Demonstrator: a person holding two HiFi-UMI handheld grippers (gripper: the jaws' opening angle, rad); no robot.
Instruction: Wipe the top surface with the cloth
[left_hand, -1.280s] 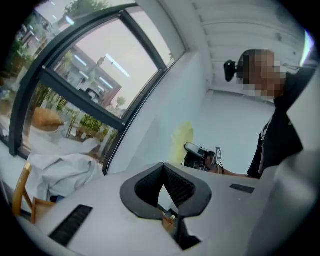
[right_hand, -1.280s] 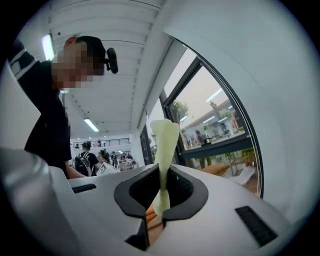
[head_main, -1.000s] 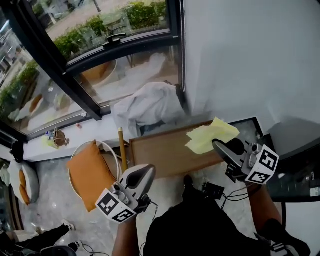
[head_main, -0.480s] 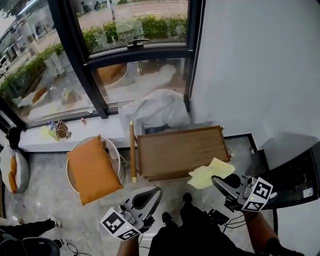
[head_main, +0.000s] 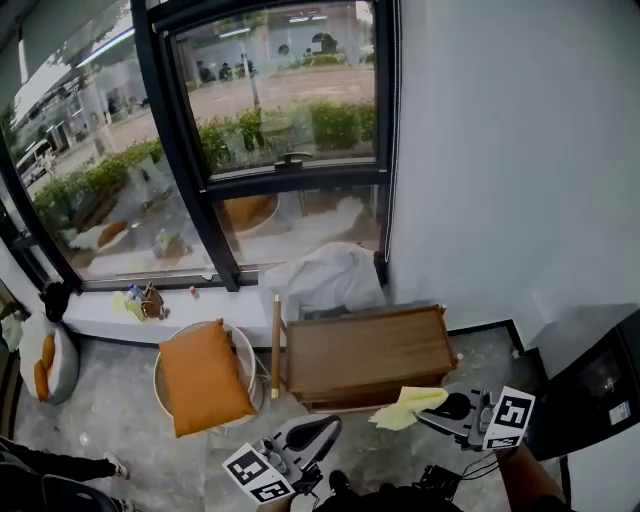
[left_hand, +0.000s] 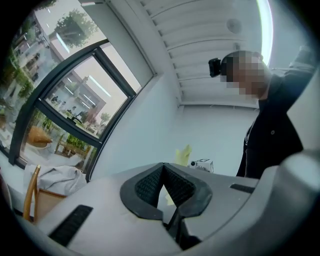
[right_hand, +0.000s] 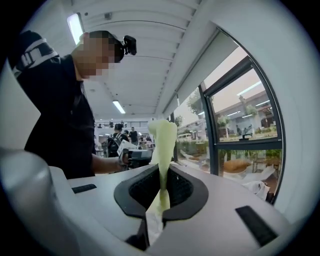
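The low wooden table (head_main: 365, 350) stands by the wall under the window, its top bare. In the head view my right gripper (head_main: 432, 409) hovers off the table's near right corner, shut on a yellow cloth (head_main: 404, 408) that hangs clear of the top. The right gripper view has the cloth (right_hand: 163, 142) standing up from between the shut jaws of the right gripper (right_hand: 162, 192). My left gripper (head_main: 312, 433) is low near the person, left of the table's front, jaws together and holding nothing. In its own view the left gripper (left_hand: 164, 187) points toward the distant cloth (left_hand: 183, 154).
A round chair with an orange cushion (head_main: 205, 375) stands left of the table. A wooden stick (head_main: 275, 345) leans between them. A heap of white fabric (head_main: 325, 280) lies behind the table under the window (head_main: 270, 140). A dark unit (head_main: 600, 385) is at the right.
Both grippers have drawn back from the table toward the person. The yellow cloth, on the table's right end a second ago, now hangs off its near edge. The view has tilted up.
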